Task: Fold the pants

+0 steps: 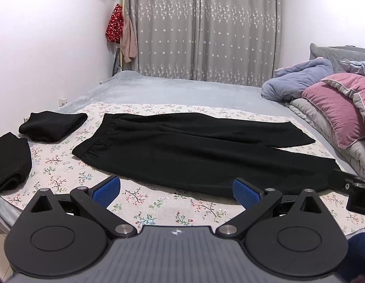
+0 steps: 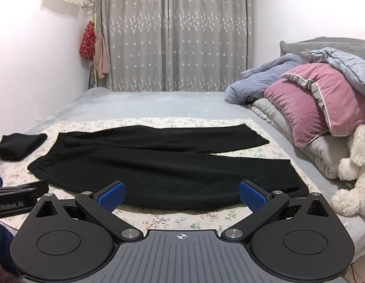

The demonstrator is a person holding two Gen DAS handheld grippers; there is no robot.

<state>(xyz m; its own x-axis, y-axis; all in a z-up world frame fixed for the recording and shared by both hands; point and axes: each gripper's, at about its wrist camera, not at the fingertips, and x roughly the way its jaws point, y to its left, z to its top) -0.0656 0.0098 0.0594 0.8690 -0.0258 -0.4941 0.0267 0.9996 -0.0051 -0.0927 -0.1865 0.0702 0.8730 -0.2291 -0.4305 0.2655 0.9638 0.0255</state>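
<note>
While both my grippers hang over the near bed edge, I see the left gripper and right gripper with jaws spread wide, holding nothing. Just beyond, mid-frame, the pants lie flat on the floral sheet, waistband left, legs right. Folded black clothes sit at left; pillows upper right.

Black pants lie spread flat across a floral sheet on a bed, waistband to the left, legs parted at the right; the right gripper hovers at the near edge, blue fingers wide apart, holding nothing
</note>
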